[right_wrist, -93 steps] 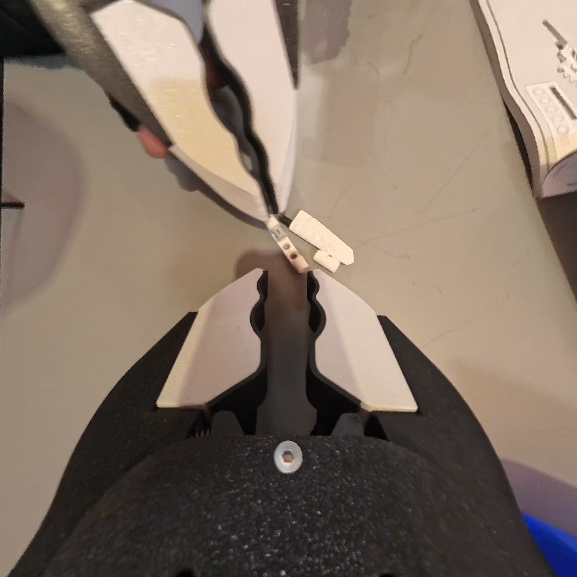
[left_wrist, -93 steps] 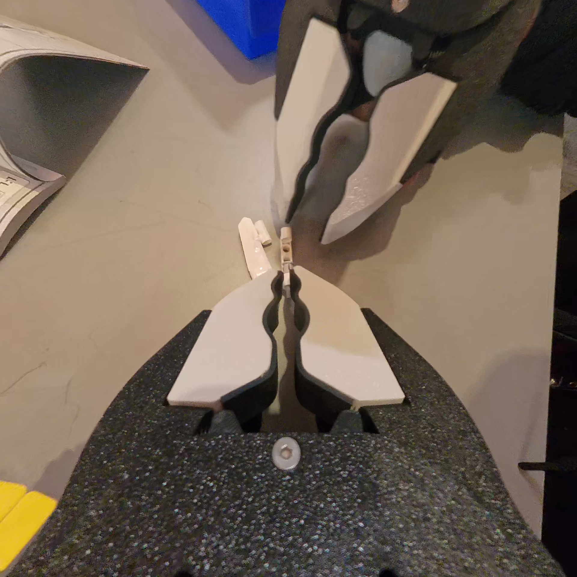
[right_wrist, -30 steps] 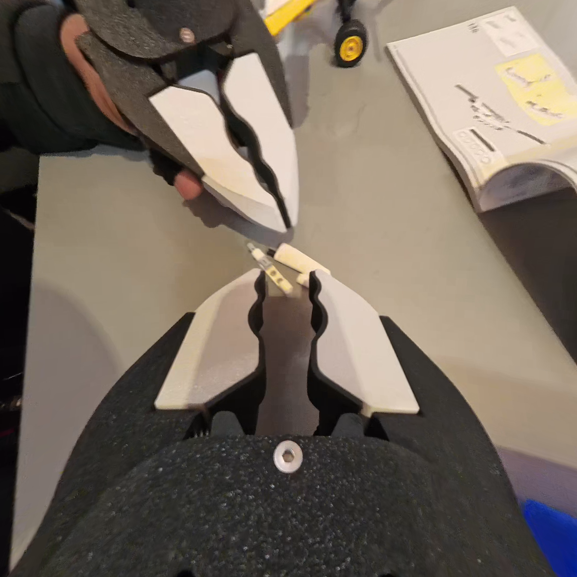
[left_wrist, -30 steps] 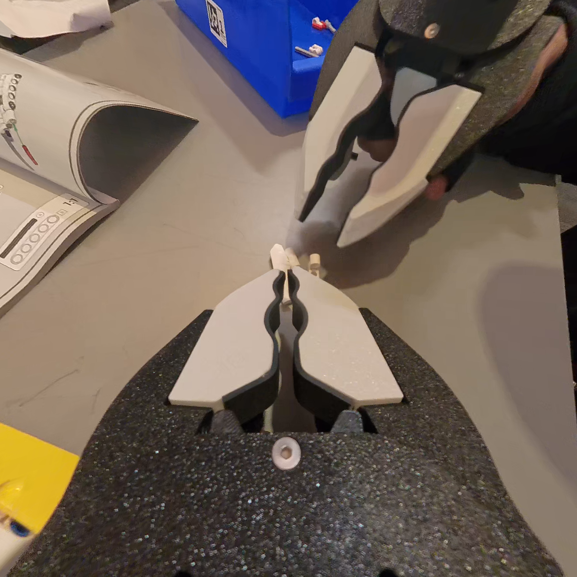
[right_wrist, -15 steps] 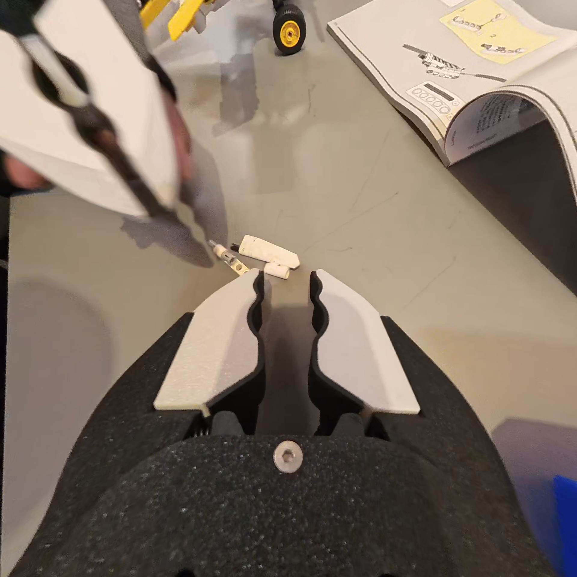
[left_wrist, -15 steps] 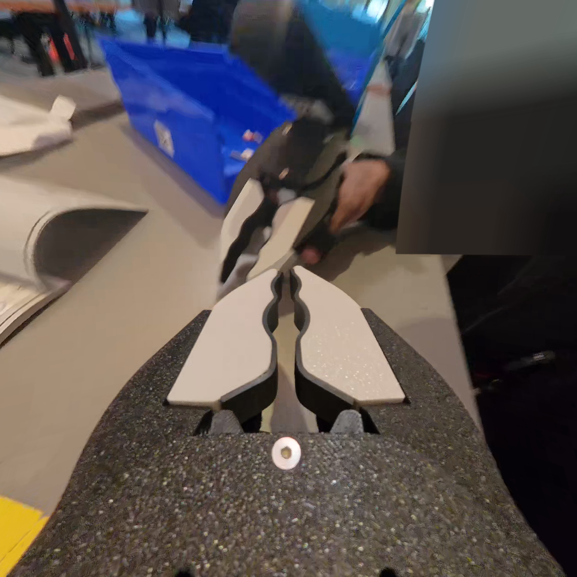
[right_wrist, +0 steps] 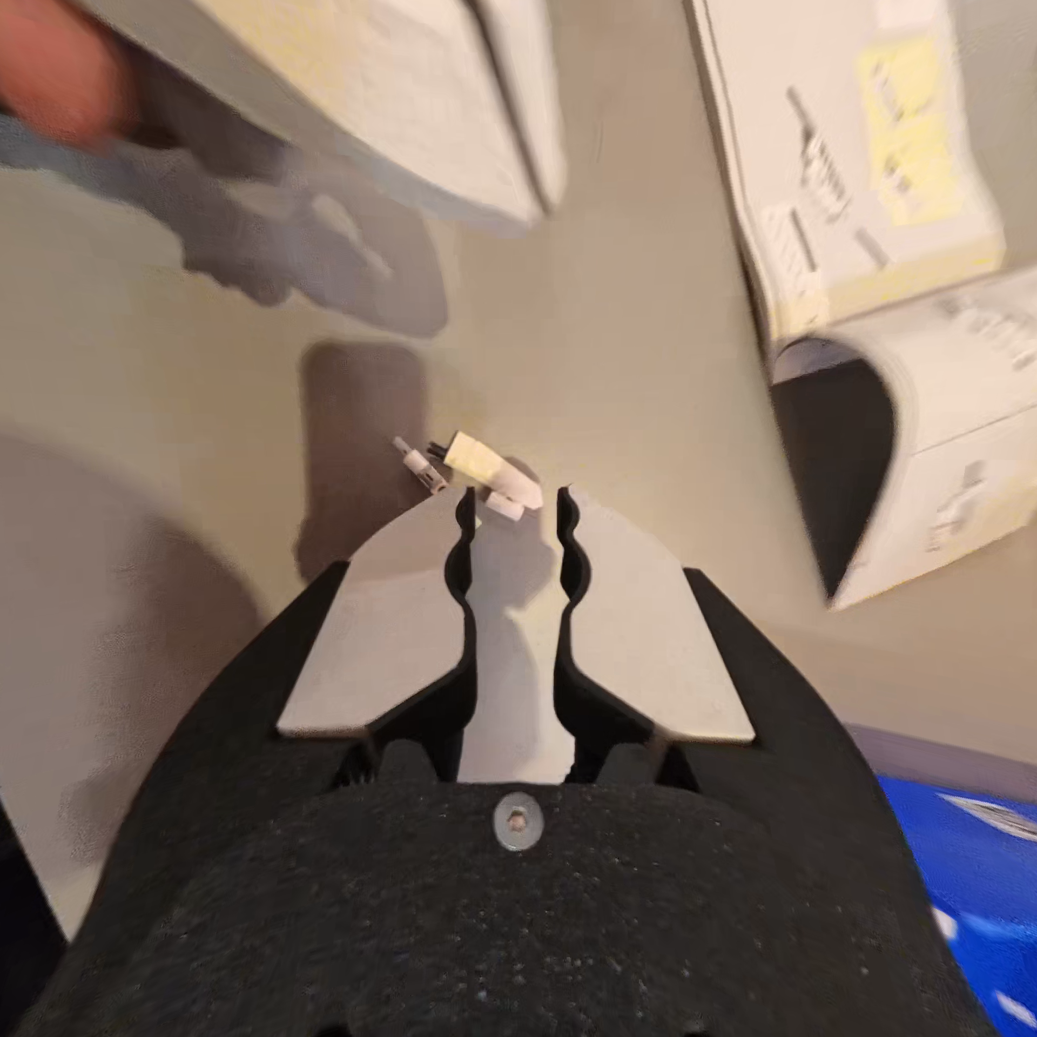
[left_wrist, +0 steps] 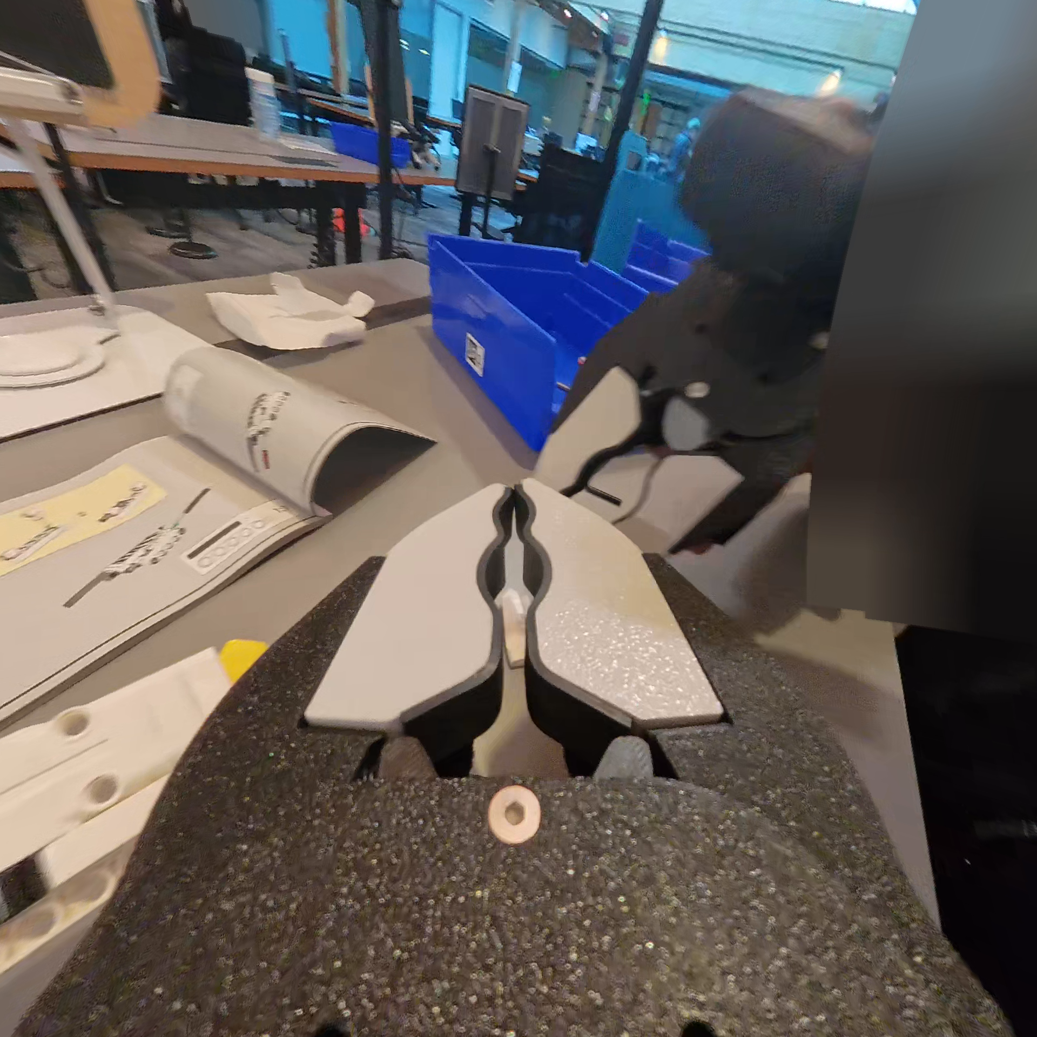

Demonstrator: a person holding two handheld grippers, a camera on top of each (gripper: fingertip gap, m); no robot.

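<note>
My left gripper (left_wrist: 513,495) is lifted off the grey table (left_wrist: 426,404) and points across the room, with its fingertips together. It shows blurred at the top of the right wrist view (right_wrist: 538,191). My right gripper (right_wrist: 516,494) is open and low over the table. Just past its tips lie three loose pieces. They are a small grey connector (right_wrist: 421,468), a white and pale yellow beam (right_wrist: 488,468) and a short white pin (right_wrist: 505,508) that lies between the tips. No pad touches them. The right gripper also shows in the left wrist view (left_wrist: 611,505).
An open instruction booklet (left_wrist: 168,505) lies left of the left gripper and also shows in the right wrist view (right_wrist: 875,235). A blue bin (left_wrist: 505,336) stands behind. Crumpled white paper (left_wrist: 286,314) lies farther back. A white and yellow brick model (left_wrist: 101,746) sits at the near left. A hand (right_wrist: 50,67) holds the left gripper. Spacing between my two grippers at the tips: around 9 cm.
My left gripper let go of the small grey connector, which now lies on the table, then rose and tilted up. My right gripper stayed open and moved close to the loose pieces.
</note>
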